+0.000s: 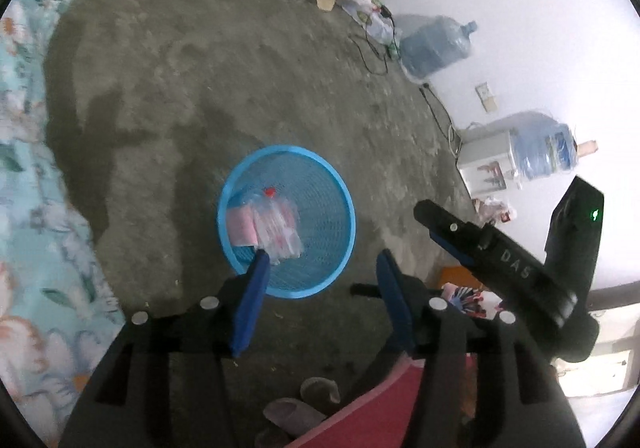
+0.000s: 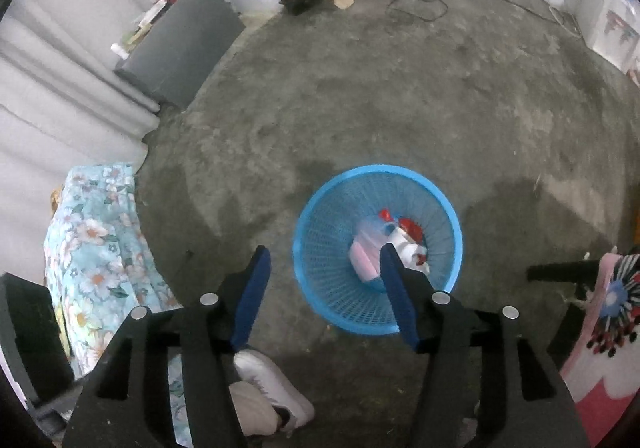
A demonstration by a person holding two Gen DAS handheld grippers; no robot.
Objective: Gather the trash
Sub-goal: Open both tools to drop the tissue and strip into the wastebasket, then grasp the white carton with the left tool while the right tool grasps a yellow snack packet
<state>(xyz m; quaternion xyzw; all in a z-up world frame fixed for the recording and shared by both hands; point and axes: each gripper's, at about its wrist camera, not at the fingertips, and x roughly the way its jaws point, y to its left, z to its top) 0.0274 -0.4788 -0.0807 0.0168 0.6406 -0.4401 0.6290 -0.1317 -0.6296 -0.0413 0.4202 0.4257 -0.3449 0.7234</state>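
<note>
A round blue mesh basket [image 1: 288,149] stands on the concrete floor. In it lie a clear plastic bag [image 1: 280,232] and a pink packet [image 1: 240,228]. My left gripper [image 1: 323,256] hangs above the basket's near edge, open, with nothing between its blue pads. In the right wrist view the same basket [image 2: 376,169] also holds a white bottle with red parts [image 2: 406,244]. My right gripper [image 2: 324,250] is open too, over the basket's left side, holding nothing. The right gripper [image 1: 460,240] also shows in the left wrist view, to the right of the basket.
A bed with a floral sheet [image 1: 28,168] runs along the left. Water jugs [image 1: 436,46], a white dispenser [image 1: 484,164] and cables [image 1: 376,56] line the far wall. A grey cabinet [image 2: 180,48] stands at the back. Slippers [image 1: 304,404] and a white shoe [image 2: 272,392] lie near.
</note>
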